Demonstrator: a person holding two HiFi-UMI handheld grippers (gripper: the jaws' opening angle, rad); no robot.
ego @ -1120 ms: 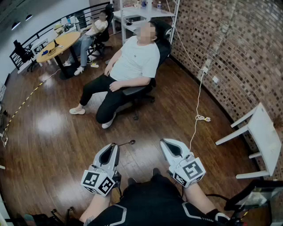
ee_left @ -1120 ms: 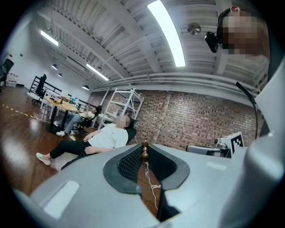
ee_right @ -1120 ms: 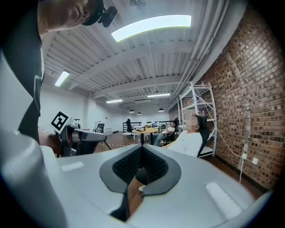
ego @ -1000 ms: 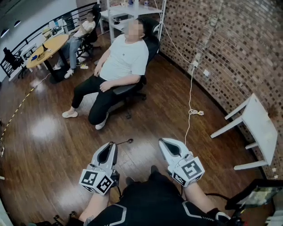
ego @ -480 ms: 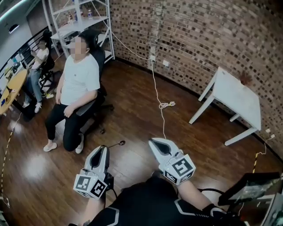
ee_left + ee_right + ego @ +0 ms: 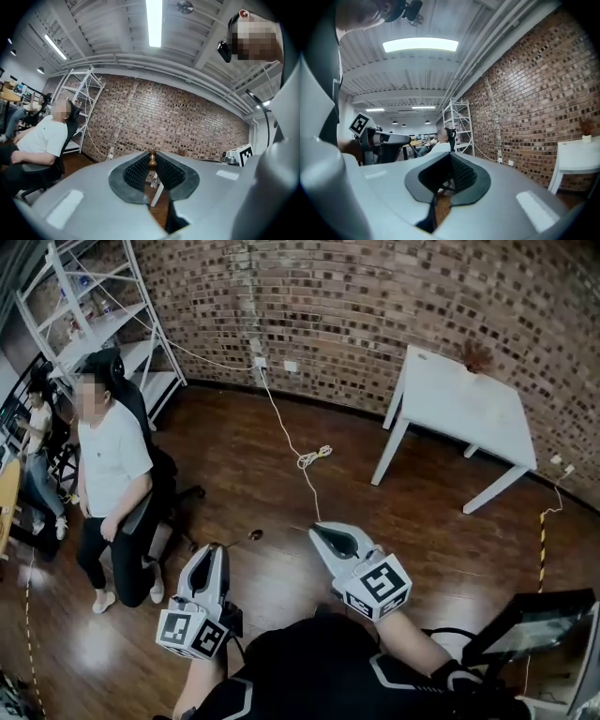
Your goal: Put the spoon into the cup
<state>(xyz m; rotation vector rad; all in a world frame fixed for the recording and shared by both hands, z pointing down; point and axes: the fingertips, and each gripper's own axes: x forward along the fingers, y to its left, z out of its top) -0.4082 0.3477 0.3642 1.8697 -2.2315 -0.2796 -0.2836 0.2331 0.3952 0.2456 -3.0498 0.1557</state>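
My left gripper (image 6: 215, 548) is shut on a thin spoon (image 6: 251, 535). The spoon sticks forward and right over the wooden floor, bowl outermost. In the left gripper view the spoon's brown end (image 6: 152, 161) is pinched between the ribbed pads of the left gripper (image 6: 152, 154). My right gripper (image 6: 314, 528) is held level beside it, jaws together with nothing between them; in its own view the right gripper (image 6: 450, 155) looks shut too. No cup shows in any view.
A white table (image 6: 461, 401) stands against the brick wall (image 6: 375, 306) at the upper right. A person sits in an office chair (image 6: 108, 460) at the left, by a metal shelf rack (image 6: 94, 320). A cable (image 6: 305, 460) runs across the floor. A dark screen (image 6: 534, 624) sits at the bottom right.
The head view has swung right: the seated person slid to the left edge and the white table came toward the upper middle. Both grippers kept their pose, the spoon still in the left one.
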